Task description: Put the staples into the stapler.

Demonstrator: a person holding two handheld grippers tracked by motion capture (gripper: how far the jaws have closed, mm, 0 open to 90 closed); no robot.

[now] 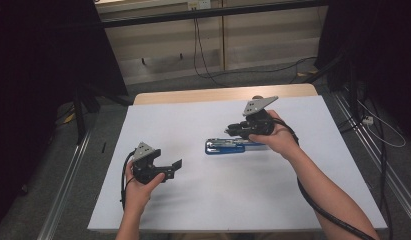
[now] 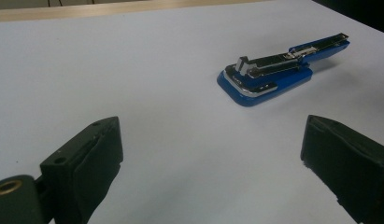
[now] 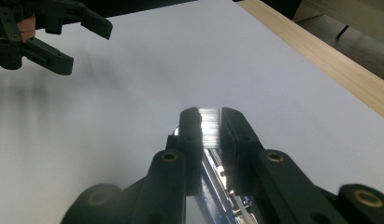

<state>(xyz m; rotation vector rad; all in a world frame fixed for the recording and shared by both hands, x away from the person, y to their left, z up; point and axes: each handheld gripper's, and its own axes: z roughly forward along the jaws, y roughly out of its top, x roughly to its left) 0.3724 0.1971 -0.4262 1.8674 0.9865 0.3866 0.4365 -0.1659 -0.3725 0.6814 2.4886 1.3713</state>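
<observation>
A blue stapler [image 1: 224,146] with a metal top lies flat near the middle of the white table, seen also in the left gripper view [image 2: 273,77]. My right gripper [image 1: 234,131] hovers just over its right part, shut on a small silvery ribbed strip [image 3: 209,127] that looks like a strip of staples. Beneath those jaws show the stapler's blue body and metal channel [image 3: 217,186]. My left gripper [image 1: 176,168] stands open, low over the table to the left of the stapler, jaws wide and nothing between them [image 2: 213,149]. It also shows far off in the right gripper view [image 3: 89,46].
The white tabletop [image 1: 193,115] has a wooden strip along its far edge [image 1: 203,95]. Grey floor with cables and dark stands surrounds it. A black cable [image 1: 313,200] trails from the right gripper along the forearm.
</observation>
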